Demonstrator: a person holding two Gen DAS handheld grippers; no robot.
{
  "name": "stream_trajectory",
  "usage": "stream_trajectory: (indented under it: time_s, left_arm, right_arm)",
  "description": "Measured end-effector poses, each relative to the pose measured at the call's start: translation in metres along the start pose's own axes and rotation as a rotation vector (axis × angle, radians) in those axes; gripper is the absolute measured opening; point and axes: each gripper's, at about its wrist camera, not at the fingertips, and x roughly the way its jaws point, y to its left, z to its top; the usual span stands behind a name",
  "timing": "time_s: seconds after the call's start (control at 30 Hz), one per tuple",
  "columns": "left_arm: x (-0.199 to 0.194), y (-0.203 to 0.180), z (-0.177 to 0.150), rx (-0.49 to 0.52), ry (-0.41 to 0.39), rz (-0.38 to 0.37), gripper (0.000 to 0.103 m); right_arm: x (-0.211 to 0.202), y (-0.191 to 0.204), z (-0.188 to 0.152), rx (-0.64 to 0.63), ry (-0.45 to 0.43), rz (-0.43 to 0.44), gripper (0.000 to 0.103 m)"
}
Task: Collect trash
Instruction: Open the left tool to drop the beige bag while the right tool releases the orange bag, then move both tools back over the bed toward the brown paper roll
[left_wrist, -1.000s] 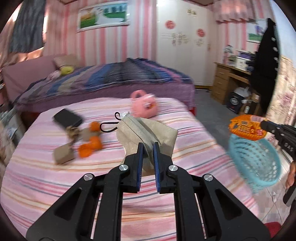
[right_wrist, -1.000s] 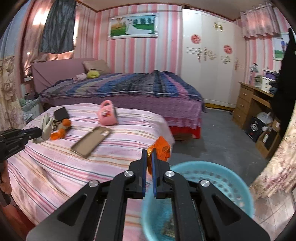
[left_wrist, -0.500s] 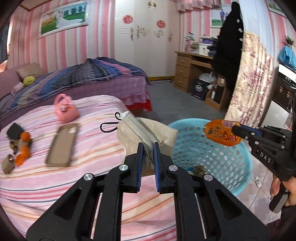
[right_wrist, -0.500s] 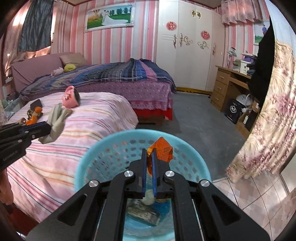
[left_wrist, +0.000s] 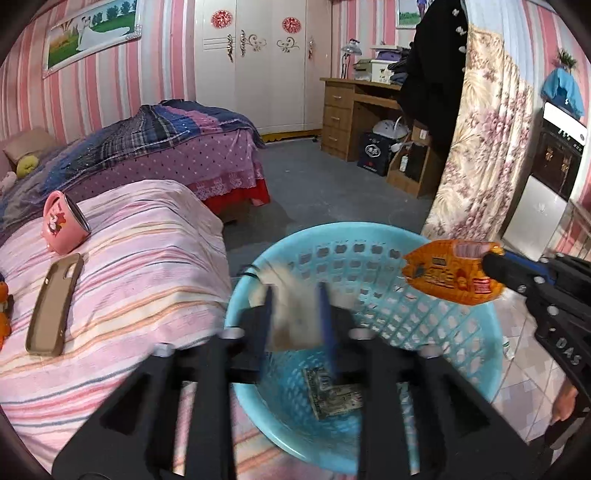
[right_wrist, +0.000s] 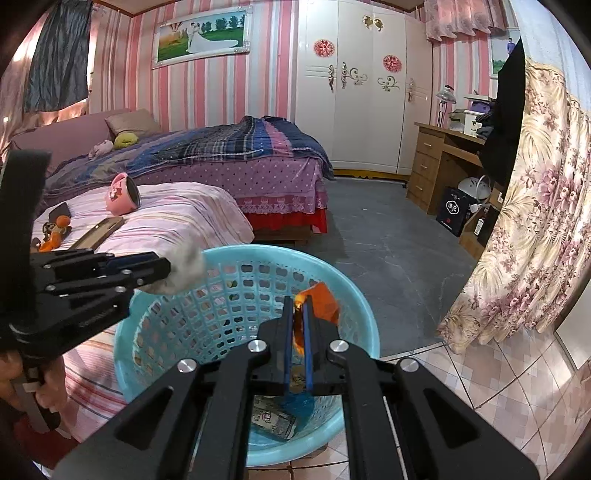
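Over the round turquoise plastic lattice basket (right_wrist: 236, 291), the left gripper (left_wrist: 295, 314) is opening around a blurred, soft beige cloth pouch (left_wrist: 291, 314). The right gripper (right_wrist: 298, 325), pressed together, pinches one glossy orange snack wrapper (left_wrist: 452, 275); only the left view shows its print. One printed flat packet (right_wrist: 273, 421) lies inside. Farther left, on the pink striped bed (left_wrist: 140, 266): one phone case (left_wrist: 53, 302), one pink mug (left_wrist: 62, 225).

We find the basket (right_wrist: 362, 306) mouth open from above; our two grippers crowd its rim from either side; the bed (left_wrist: 147, 258) edge presses its left wall; grey floor (right_wrist: 388, 240) beyond lies free.
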Motion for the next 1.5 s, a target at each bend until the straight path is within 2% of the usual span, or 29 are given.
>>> stream_trajectory:
  time_s: [0.03, 0.07, 0.23, 0.37, 0.5, 0.53, 0.57, 0.63, 0.7, 0.73, 0.87, 1.0, 1.1, 1.17, 1.27, 1.4, 1.5]
  left_arm:
    - [0.001, 0.002, 0.000, -0.004, -0.007, 0.022, 0.061]
    - [0.000, 0.005, 0.000, -0.011, -0.019, 0.042, 0.069]
    - [-0.011, 0.032, 0.003, -0.049, -0.046, 0.108, 0.086]
    - [-0.026, 0.060, 0.002, -0.094, -0.068, 0.159, 0.092]
    - [-0.043, 0.083, -0.001, -0.117, -0.090, 0.209, 0.095]
    - [-0.049, 0.090, -0.002, -0.119, -0.094, 0.223, 0.095]
    - [-0.054, 0.096, -0.003, -0.120, -0.096, 0.234, 0.096]
    - [-0.065, 0.110, -0.005, -0.123, -0.104, 0.260, 0.096]
    - [-0.077, 0.124, -0.006, -0.125, -0.112, 0.282, 0.097]
    - [-0.082, 0.130, -0.007, -0.129, -0.115, 0.291, 0.097]
    - [-0.104, 0.158, -0.010, -0.145, -0.127, 0.326, 0.097]
    - [-0.122, 0.188, -0.015, -0.164, -0.137, 0.368, 0.097]
    - [-0.134, 0.213, -0.024, -0.178, -0.149, 0.402, 0.097]
    - [-0.139, 0.230, -0.030, -0.191, -0.153, 0.439, 0.097]
    - [-0.143, 0.259, -0.039, -0.234, -0.138, 0.458, 0.097]
    - [-0.148, 0.291, -0.049, -0.269, -0.126, 0.505, 0.097]
    - [-0.152, 0.312, -0.057, -0.296, -0.114, 0.529, 0.097]
  right_arm:
    - [0.001, 0.000, -0.001, -0.001, 0.000, -0.005, 0.005]
    - [0.002, 0.000, -0.001, -0.002, 0.001, -0.007, 0.005]
    - [0.007, 0.002, 0.000, 0.000, 0.004, -0.018, 0.005]
    - [0.011, 0.008, 0.002, 0.008, -0.006, -0.039, 0.005]
    - [0.020, 0.012, 0.006, 0.026, -0.001, -0.063, 0.007]
    - [0.024, 0.013, 0.008, 0.035, 0.010, -0.067, 0.013]
    - [0.028, 0.013, 0.008, 0.044, 0.023, -0.071, 0.033]
    - [0.031, 0.015, 0.010, 0.051, 0.024, -0.079, 0.052]
    - [0.036, 0.018, 0.011, 0.049, 0.039, -0.100, 0.053]
    - [0.037, 0.019, 0.011, 0.053, 0.041, -0.107, 0.058]
    - [0.037, 0.032, 0.014, 0.056, 0.020, -0.139, 0.091]
    - [0.043, 0.043, 0.017, 0.054, 0.054, -0.194, 0.096]
    - [0.047, 0.044, 0.019, 0.081, 0.084, -0.169, 0.096]
    - [0.046, 0.045, 0.019, 0.083, 0.085, -0.174, 0.096]
    - [0.046, 0.049, 0.022, 0.078, 0.093, -0.195, 0.096]
    - [0.044, 0.048, 0.027, 0.135, 0.093, -0.167, 0.098]
    - [0.046, 0.044, 0.029, 0.213, 0.106, -0.115, 0.098]
